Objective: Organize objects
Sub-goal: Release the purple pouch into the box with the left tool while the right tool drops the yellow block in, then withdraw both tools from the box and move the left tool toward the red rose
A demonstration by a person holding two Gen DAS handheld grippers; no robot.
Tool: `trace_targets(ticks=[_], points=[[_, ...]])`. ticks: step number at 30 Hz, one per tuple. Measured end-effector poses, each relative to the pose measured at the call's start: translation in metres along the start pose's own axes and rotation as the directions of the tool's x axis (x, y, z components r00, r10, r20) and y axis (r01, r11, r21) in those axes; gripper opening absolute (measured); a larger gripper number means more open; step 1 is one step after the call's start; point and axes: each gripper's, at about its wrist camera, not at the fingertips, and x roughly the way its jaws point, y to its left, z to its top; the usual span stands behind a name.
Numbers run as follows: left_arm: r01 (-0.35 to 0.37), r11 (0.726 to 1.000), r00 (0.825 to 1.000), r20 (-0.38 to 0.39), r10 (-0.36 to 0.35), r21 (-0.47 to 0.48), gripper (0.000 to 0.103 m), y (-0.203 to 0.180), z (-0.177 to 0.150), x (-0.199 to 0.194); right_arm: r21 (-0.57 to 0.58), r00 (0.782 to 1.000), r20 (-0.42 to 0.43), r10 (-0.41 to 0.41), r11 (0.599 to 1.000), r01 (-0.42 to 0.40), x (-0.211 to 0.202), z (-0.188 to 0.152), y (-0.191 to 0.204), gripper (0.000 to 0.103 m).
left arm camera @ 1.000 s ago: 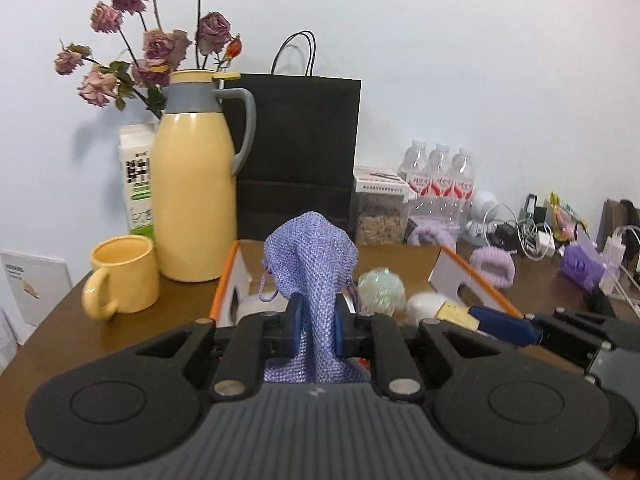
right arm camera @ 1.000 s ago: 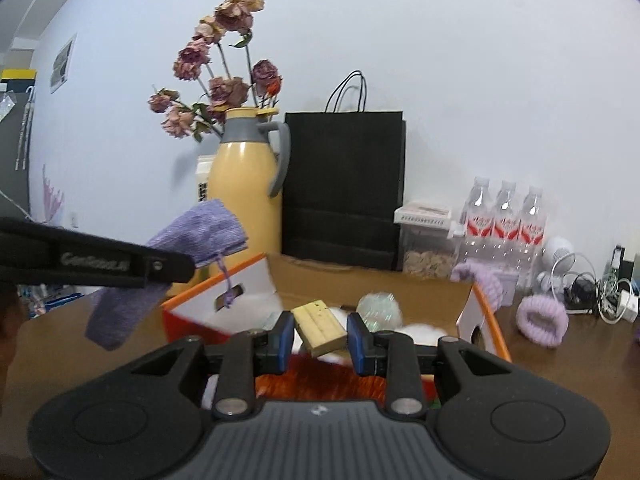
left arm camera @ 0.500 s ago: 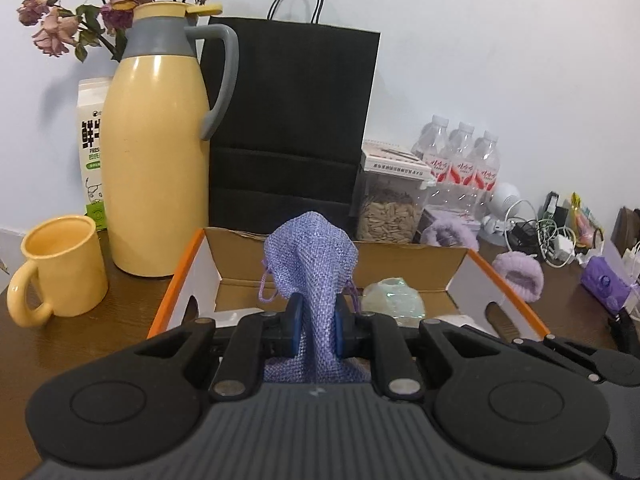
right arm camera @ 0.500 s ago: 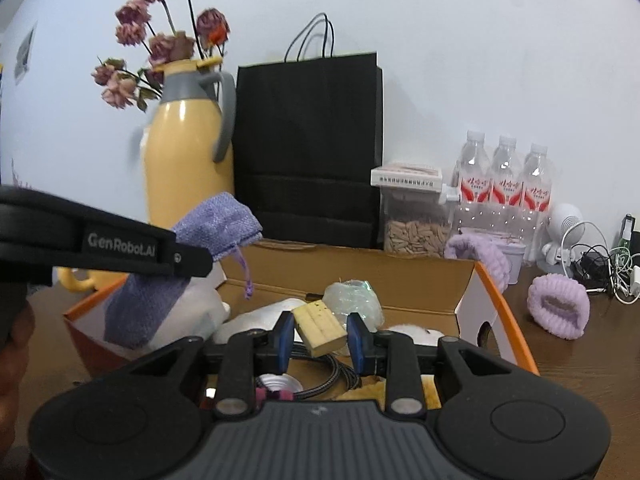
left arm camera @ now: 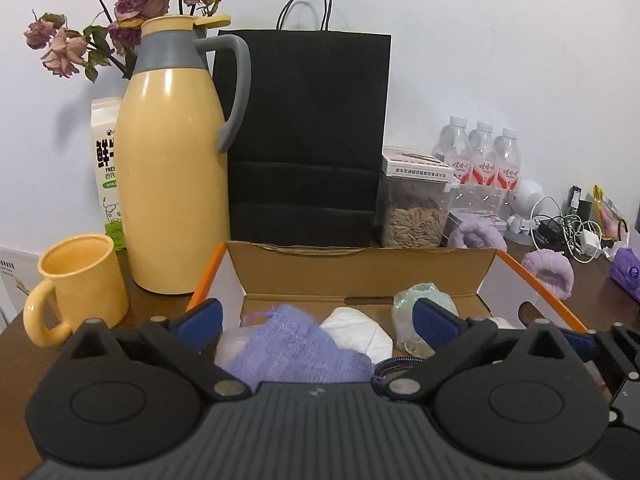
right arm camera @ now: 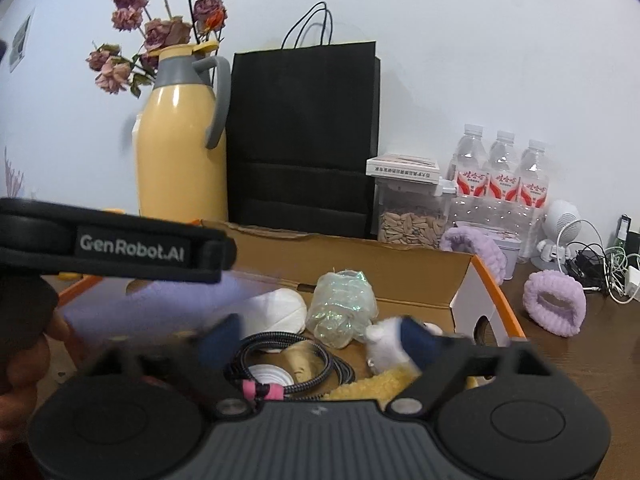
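Observation:
An open cardboard box (left arm camera: 360, 270) with orange edges sits in front of both grippers; it also shows in the right wrist view (right arm camera: 384, 264). My left gripper (left arm camera: 316, 316) is open over the box. The purple knitted pouch (left arm camera: 296, 352) lies inside below it, blurred in the right wrist view (right arm camera: 160, 308). My right gripper (right arm camera: 320, 336) is open and empty over the box. The yellow block is not clearly visible. Inside also lie a white round object (left arm camera: 360, 332), an iridescent wrapped lump (right arm camera: 344, 308), a coiled black cable (right arm camera: 288, 364) and a yellowish sponge-like piece (right arm camera: 380, 384).
Behind the box stand a yellow thermos jug (left arm camera: 172, 160) with dried flowers, a black paper bag (left arm camera: 308, 140), a seed jar (left arm camera: 416, 212) and water bottles (left arm camera: 484, 160). A yellow mug (left arm camera: 76, 284) is at left. Purple scrunchies (right arm camera: 554, 304) and cables (left arm camera: 568, 228) lie at right.
Both grippers have opened. The purple pouch dropped from my left gripper into the box, and the yellow block left my right gripper. Both grippers moved closer over the box.

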Motion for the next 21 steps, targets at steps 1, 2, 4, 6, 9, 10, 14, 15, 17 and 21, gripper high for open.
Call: trace_targets(ticks=[1, 2, 4, 6, 9, 10, 14, 15, 17, 21], points=[[0.003, 1.0, 1.0, -0.004, -0.003, -0.002, 0.103, 0.0, 0.0, 0.0, 0.0, 1.0, 0.001, -0.005, 1.0, 0.005, 0.0, 0.0, 0.0, 0.098], [0.005, 1.0, 1.0, -0.007, -0.005, -0.003, 0.103, 0.0, -0.001, 0.001, 0.001, 1.0, -0.001, -0.01, 1.0, 0.01, 0.0, 0.0, 0.0, 0.101], [0.0, 1.0, 1.0, -0.015, 0.0, 0.003, 0.103, 0.0, -0.002, 0.003, 0.006, 1.0, -0.005, -0.015, 1.0, 0.015, 0.0, 0.0, -0.001, 0.102], [0.001, 1.0, 1.0, -0.018, -0.001, 0.005, 0.103, -0.001, -0.002, 0.004, 0.008, 1.0, -0.008, -0.017, 1.0, 0.017, 0.0, 0.0, -0.001, 0.102], [0.005, 1.0, 1.0, -0.011, -0.005, -0.003, 0.103, -0.001, -0.002, 0.001, 0.004, 1.0, -0.007, -0.02, 1.0, 0.02, -0.002, 0.0, 0.0, 0.102], [0.006, 1.0, 1.0, -0.005, -0.006, -0.006, 0.103, 0.0, -0.002, -0.001, 0.003, 1.0, -0.005, -0.02, 1.0, 0.02, -0.003, 0.0, 0.0, 0.102], [0.002, 1.0, 1.0, 0.015, -0.002, -0.014, 0.103, 0.003, -0.004, -0.011, -0.005, 1.0, 0.007, -0.021, 1.0, 0.021, -0.011, 0.0, 0.003, 0.102], [-0.003, 1.0, 1.0, 0.016, 0.003, -0.016, 0.103, 0.004, -0.004, -0.014, -0.006, 1.0, 0.014, -0.02, 1.0, 0.021, -0.015, 0.0, 0.003, 0.103], [-0.003, 1.0, 1.0, 0.019, 0.003, -0.016, 0.103, 0.007, -0.006, -0.021, -0.006, 0.999, 0.027, -0.019, 1.0, 0.019, -0.021, 0.0, 0.004, 0.103], [-0.003, 1.0, 0.999, 0.051, 0.003, -0.003, 0.103, 0.012, -0.012, -0.04, -0.019, 0.999, 0.048, -0.018, 1.0, 0.019, -0.037, -0.002, 0.007, 0.103]])
